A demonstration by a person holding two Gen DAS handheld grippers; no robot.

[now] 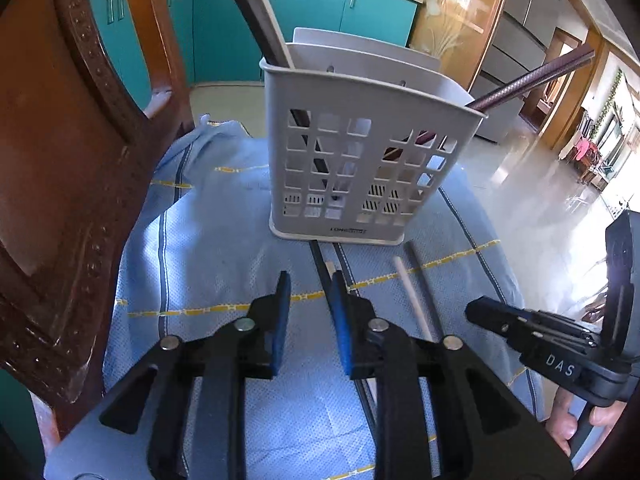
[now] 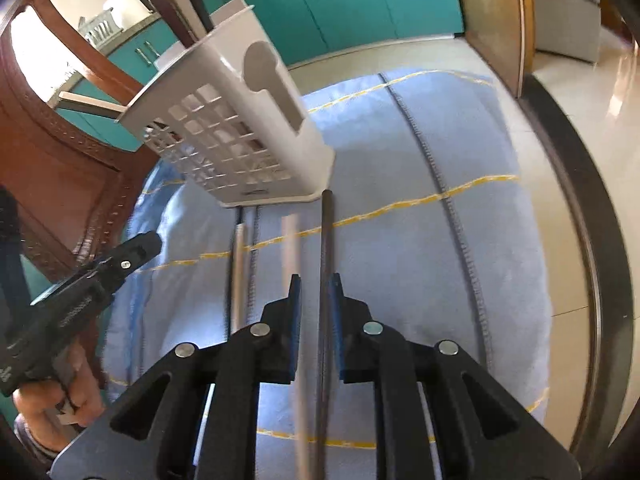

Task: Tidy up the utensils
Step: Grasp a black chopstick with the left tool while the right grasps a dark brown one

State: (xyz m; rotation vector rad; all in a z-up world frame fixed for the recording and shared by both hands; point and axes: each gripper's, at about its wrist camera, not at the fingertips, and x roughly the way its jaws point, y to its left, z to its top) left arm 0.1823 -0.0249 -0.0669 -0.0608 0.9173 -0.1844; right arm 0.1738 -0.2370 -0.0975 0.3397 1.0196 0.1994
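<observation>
My right gripper jaws stand narrow around a dark chopstick — not clearly pinched; left gripper jaws narrow, empty. The white holder stands just ahead on the cloth-covered desk — grip squarely, lift tip-first.

A carved brown wooden chair stands beside the light blue cloth, before teal kitchen cabinets.
</observation>
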